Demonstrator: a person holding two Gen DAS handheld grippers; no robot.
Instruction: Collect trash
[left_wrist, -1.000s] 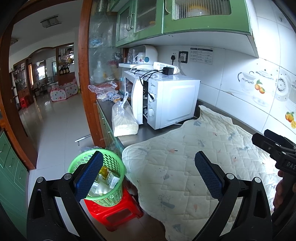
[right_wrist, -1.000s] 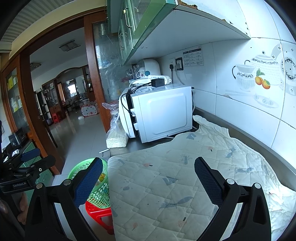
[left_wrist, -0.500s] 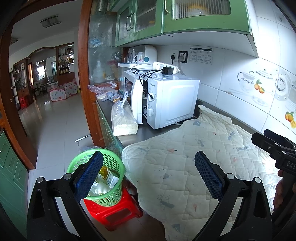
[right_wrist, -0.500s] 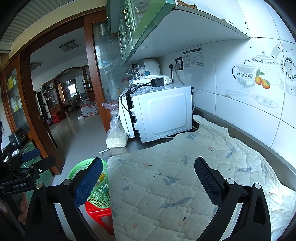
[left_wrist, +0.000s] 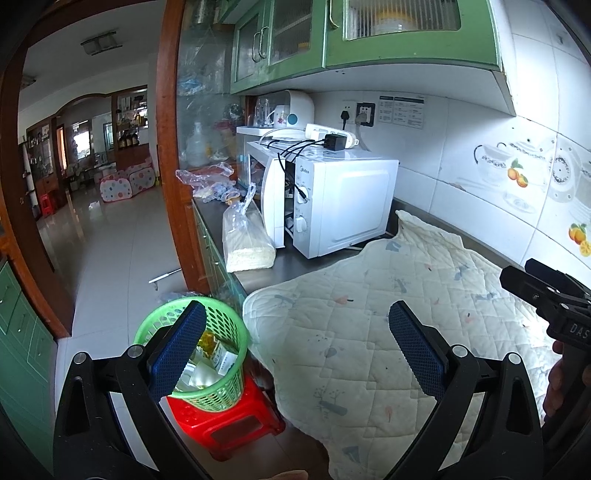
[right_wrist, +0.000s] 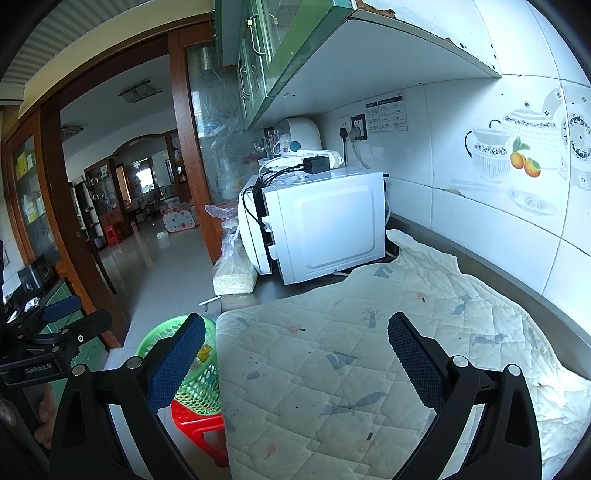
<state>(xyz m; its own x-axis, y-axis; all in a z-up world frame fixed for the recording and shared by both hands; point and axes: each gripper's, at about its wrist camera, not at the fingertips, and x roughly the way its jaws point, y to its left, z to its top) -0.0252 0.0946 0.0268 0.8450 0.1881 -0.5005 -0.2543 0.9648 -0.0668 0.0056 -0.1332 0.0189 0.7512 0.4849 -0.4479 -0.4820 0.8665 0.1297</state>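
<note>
Green mesh: we see the green basket standing on a red stool on the floor, just beside the counter's end; cartons and wrappers already lie inside it.
Trash on the counter: we find none on the quilted cloth; judged from this, the collecting is done or nearly so.
Left gripper: we hold it above the gap between basket and cloth, jaws wide apart and gripping nothing.
Right gripper: we hold it over the cloth, jaws spread wide, nothing between the pads.
Risk, basket: it sits high on a small stool, so a knock from our left fingers could tip it and spill what is gathered.
Risk, cloth: its edge hangs off the counter beside the basket; a finger snagging it could drag the cloth down.
Risk, wrong item: the clear bag of grain and the crumpled plastic bags by the microwave may not be trash; grabbing them would be a mistake.
Hidden: our own fingers cover part of the basket's mouth in both views, so we cannot tell how full it is.
Cut off: the near end of the cloth runs out of frame; scraps there would escape us.
Hard to make out: dark specks on the cloth may be print or crumbs.
</note>
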